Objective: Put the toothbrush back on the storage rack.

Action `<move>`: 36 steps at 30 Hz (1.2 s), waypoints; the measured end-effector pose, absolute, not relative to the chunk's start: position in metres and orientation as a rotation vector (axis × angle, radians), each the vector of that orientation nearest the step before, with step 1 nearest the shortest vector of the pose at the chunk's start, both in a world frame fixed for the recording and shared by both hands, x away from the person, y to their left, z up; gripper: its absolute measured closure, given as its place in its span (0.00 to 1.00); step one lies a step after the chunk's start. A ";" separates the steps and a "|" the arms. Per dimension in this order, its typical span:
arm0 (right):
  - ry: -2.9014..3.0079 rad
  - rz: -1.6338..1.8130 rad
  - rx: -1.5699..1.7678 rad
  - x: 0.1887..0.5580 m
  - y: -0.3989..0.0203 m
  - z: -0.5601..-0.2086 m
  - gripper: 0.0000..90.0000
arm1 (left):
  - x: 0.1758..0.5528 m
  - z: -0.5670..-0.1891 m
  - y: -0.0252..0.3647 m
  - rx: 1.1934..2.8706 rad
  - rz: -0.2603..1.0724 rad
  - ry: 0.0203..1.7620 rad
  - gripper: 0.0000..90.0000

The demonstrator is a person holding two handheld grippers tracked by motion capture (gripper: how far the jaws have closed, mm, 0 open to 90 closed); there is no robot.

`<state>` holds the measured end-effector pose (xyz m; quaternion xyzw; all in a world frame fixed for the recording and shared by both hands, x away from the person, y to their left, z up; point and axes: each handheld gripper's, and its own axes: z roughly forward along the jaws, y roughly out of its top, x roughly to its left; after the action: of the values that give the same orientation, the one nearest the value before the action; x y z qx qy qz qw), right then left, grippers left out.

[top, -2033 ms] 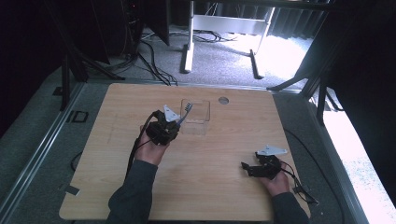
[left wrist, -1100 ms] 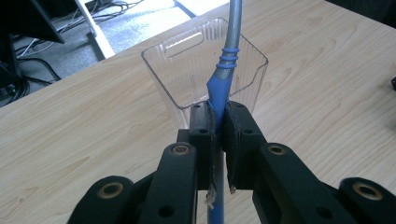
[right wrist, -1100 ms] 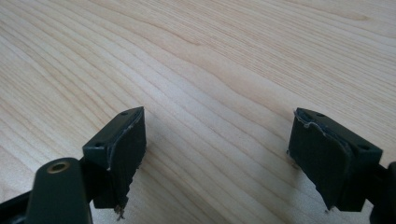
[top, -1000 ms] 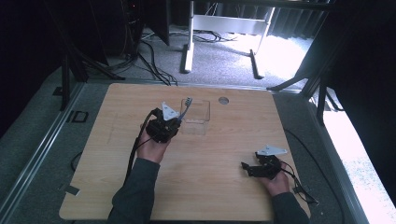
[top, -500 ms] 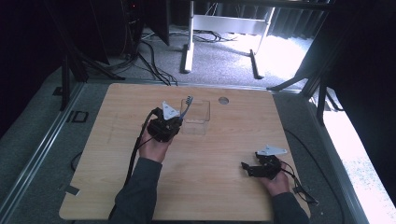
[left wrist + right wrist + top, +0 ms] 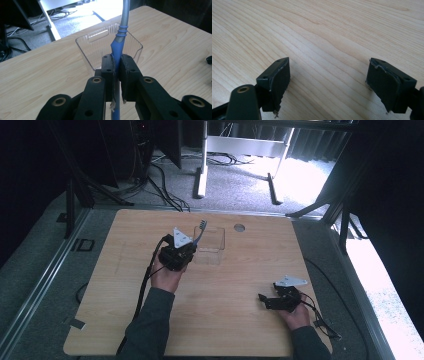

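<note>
The long blue-handled utensil with a grey metal shaft (image 6: 119,42) stands clamped between the two black jaws of the left gripper (image 6: 117,75), its long axis running up and away from the gripper toward the far edge of the table. In the left gripper view the blue handle passes between the pads and its ribbed end meets the grey shaft, which leaves the top of the picture, so the head is cut off there. The high view shows that head as small dark prongs (image 6: 202,224), held above the near left corner of the clear plastic rectangular tub (image 6: 212,245); whether it is a fork or a brush I cannot tell.

The tub sits on the pale wooden table (image 6: 225,320), just beyond the left gripper (image 6: 186,251).

Well apart, near the table's right front, the right gripper (image 6: 264,300) rests low, its jaws wide apart over bare wood and holding nothing.
</note>
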<state>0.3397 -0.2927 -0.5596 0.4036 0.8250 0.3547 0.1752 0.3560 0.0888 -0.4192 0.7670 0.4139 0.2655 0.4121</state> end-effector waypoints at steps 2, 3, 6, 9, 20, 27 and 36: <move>2.337 1.006 1.145 0.340 -0.293 -0.560 0.21 | 0.357 -0.420 0.089 1.927 0.674 1.045 0.92; 2.337 1.005 1.143 0.340 -0.293 -0.560 0.21 | 0.357 -0.420 0.089 1.924 0.671 1.047 0.92; 2.337 1.005 1.143 0.340 -0.293 -0.560 0.21 | 0.359 -0.421 0.089 1.906 0.670 1.050 0.92; 2.337 1.005 1.143 0.340 -0.293 -0.560 0.21 | 0.360 -0.422 0.089 1.891 0.670 1.055 0.92; 2.337 1.006 1.143 0.340 -0.293 -0.560 0.21 | 0.365 -0.425 0.095 1.830 0.650 1.078 0.92; 2.337 1.006 1.144 0.340 -0.293 -0.560 0.21 | 0.368 -0.425 0.098 1.783 0.649 1.074 0.92; 2.337 1.006 1.144 0.340 -0.293 -0.560 0.21 | 0.373 -0.423 0.097 1.746 0.625 1.078 0.92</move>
<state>0.3397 -0.2926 -0.5597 0.4037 0.8248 0.3550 0.1753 0.3734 0.0974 -0.4230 0.7149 0.4414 0.2560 0.4780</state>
